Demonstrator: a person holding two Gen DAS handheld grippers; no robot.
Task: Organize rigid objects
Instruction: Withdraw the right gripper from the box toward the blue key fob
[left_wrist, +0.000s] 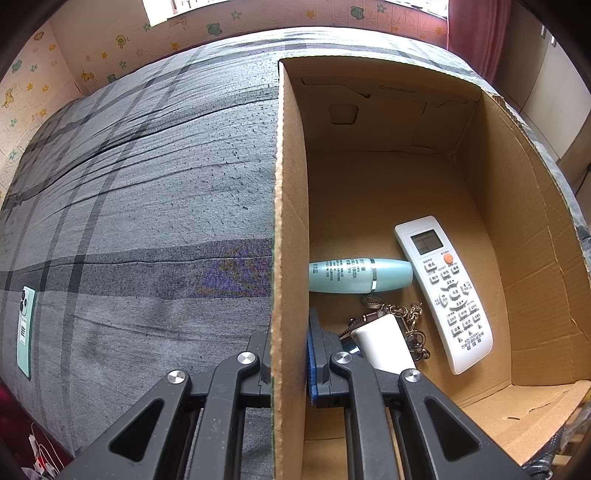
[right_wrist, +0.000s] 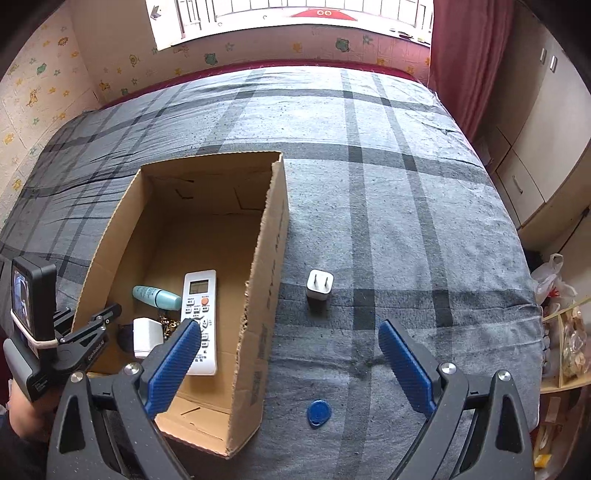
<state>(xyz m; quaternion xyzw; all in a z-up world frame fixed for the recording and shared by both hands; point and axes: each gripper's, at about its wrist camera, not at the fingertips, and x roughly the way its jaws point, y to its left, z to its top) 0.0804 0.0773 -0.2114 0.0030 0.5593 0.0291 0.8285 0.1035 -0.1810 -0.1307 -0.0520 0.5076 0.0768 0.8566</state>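
Observation:
An open cardboard box (left_wrist: 291, 221) (right_wrist: 266, 277) stands on the grey plaid bed. Inside lie a white remote (left_wrist: 443, 291) (right_wrist: 199, 317), a teal bottle (left_wrist: 358, 275) (right_wrist: 157, 297), a white block-shaped item (left_wrist: 384, 343) (right_wrist: 146, 338) and a brass chain with keys (left_wrist: 410, 317). My left gripper (left_wrist: 290, 354) (right_wrist: 107, 314) is shut on the box's left wall near its front corner. My right gripper (right_wrist: 288, 328) hangs open above the bed just right of the box. A white plug adapter (right_wrist: 319, 286) stands ahead of it, and a blue tag (right_wrist: 318, 413) lies below, between its fingers.
A teal phone (left_wrist: 26, 330) lies face down on the bed far left of the box. A red curtain (right_wrist: 465, 66) and pale cupboards (right_wrist: 535, 158) line the right side. A shelf with bags (right_wrist: 565, 332) stands beside the bed's right edge.

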